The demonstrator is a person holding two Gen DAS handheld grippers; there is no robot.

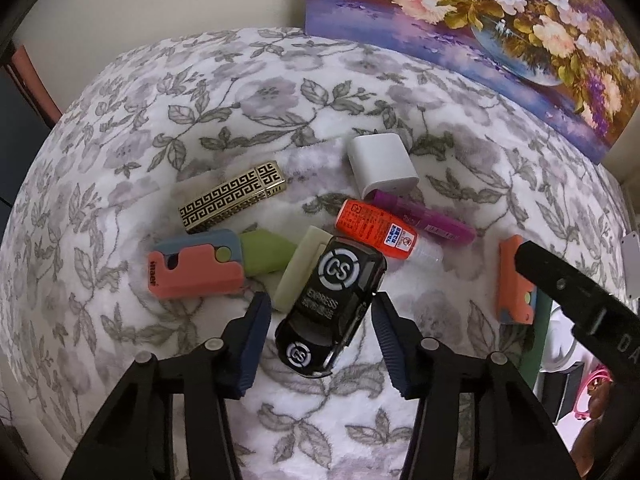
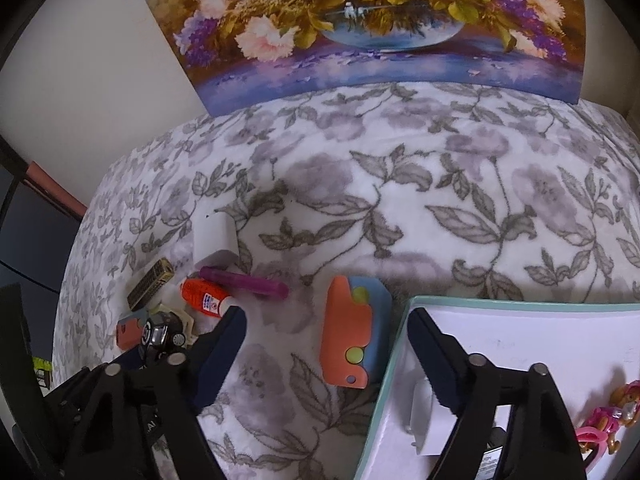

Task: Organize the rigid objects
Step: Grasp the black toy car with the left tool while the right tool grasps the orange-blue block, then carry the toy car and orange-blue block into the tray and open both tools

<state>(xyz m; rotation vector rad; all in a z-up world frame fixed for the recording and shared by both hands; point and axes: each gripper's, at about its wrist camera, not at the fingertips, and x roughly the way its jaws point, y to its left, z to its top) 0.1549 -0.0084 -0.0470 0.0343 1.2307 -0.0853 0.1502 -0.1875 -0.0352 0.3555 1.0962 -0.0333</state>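
Black toy car (image 1: 332,304) sits between the left gripper's (image 1: 316,320) parted jaws; right gripper's (image 2: 326,336) jaws wide.

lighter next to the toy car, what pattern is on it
A black-and-gold Greek key pattern on the lighter; clearest in the left wrist view.

Far half of the floral blanket (image 2: 420,184) lies free up to the leaning painting (image 2: 360,32); the white box (image 2: 520,344) blocks the right, a clutter round the black toy car (image 1: 332,308) apparently crowds the left.

Toy car (image 1: 332,304) lies in a cluster on the blanket (image 1: 280,80); tray (image 2: 500,340) sits at right
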